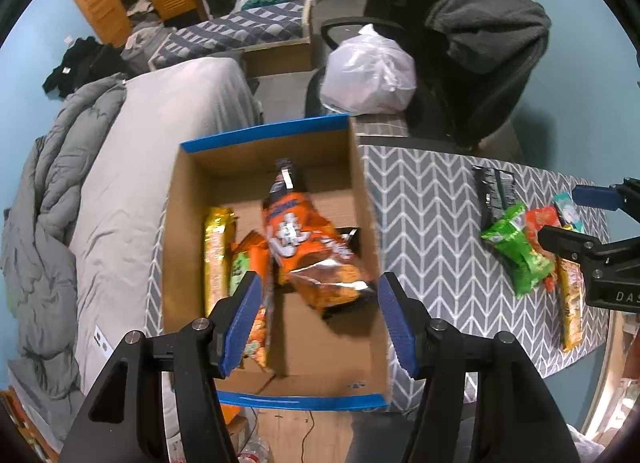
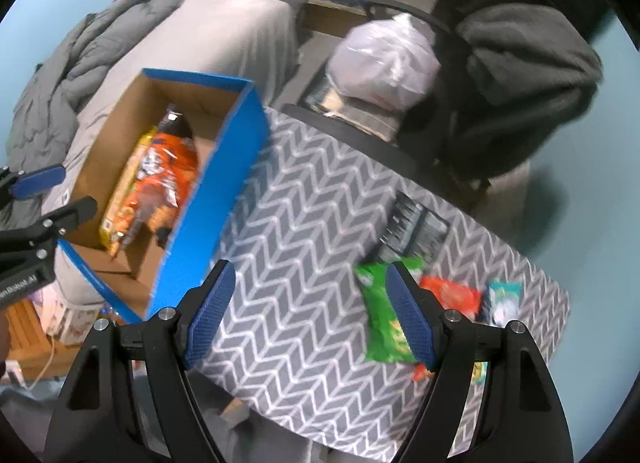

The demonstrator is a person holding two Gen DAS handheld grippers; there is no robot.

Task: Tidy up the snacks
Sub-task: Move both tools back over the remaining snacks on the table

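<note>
The left tongs [image 1: 316,303] hang over the blue-rimmed cardboard box [image 1: 366,199] at the worktop's [image 1: 424,199] left end, jaws apart and holding nothing. Inside the box lie a large orange snack bag [image 1: 298,227], a gold packet [image 1: 216,247] along its left wall and a smaller orange packet [image 1: 250,255] between them. The right tongs [image 2: 310,307] hover over the chevron cloth, also open and empty. Near the worktop's right end sit a green packet [image 2: 382,319], a red one [image 2: 452,295], a pale teal one [image 2: 504,297] and a black packet [image 2: 416,229].

Both wrist views look steeply down, sharing the box [image 1: 280,143].
</note>
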